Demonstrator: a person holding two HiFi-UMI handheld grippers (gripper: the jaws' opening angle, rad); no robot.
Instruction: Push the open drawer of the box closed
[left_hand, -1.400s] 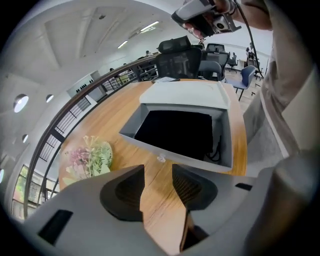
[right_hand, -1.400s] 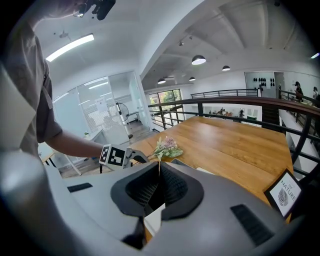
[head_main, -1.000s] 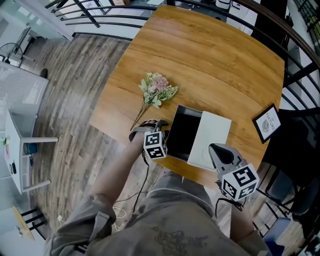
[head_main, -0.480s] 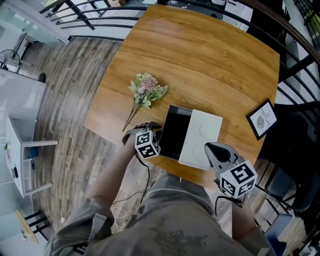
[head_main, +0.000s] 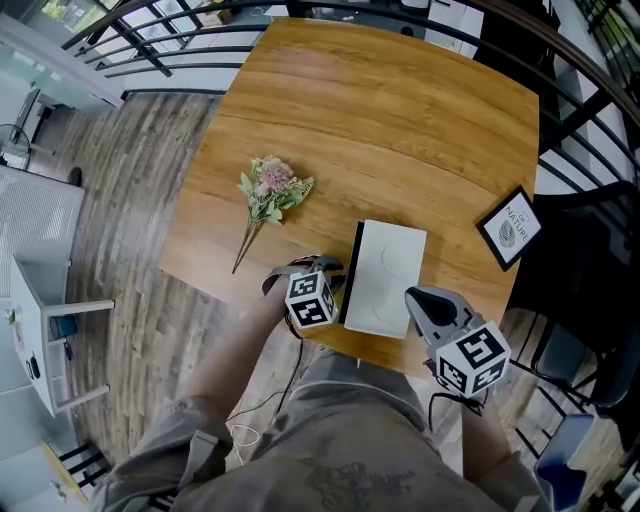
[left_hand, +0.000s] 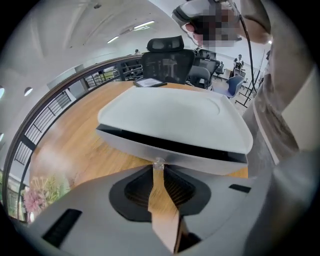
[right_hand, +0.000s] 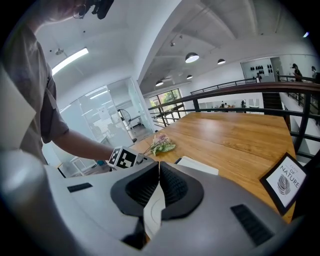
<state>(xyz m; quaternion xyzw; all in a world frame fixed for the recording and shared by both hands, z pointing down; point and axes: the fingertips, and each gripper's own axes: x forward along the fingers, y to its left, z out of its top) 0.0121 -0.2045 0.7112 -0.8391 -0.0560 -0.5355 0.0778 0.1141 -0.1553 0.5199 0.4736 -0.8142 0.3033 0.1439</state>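
A white box (head_main: 387, 277) lies near the front edge of the wooden table (head_main: 400, 120). Its drawer (head_main: 352, 274) shows only a thin dark strip on the box's left side. In the left gripper view the grey drawer front (left_hand: 170, 150) fills the middle, with a small clear knob (left_hand: 158, 163). My left gripper (head_main: 335, 270) (left_hand: 158, 169) is shut, with nothing between its jaws, and its tips rest against the drawer front just under the knob. My right gripper (head_main: 414, 297) (right_hand: 159, 166) is shut and hovers at the box's front right corner, the box (right_hand: 196, 165) just beyond its tips.
A small bunch of dried flowers (head_main: 268, 190) lies on the table to the left of the box. A framed card (head_main: 508, 226) stands at the right edge. A black railing (head_main: 200, 45) curves round the table's far side. Wooden floor lies to the left.
The drawer has slid from wide open to almost fully inside the box. My left gripper moved right with the drawer front. The right gripper stayed by the box's corner.
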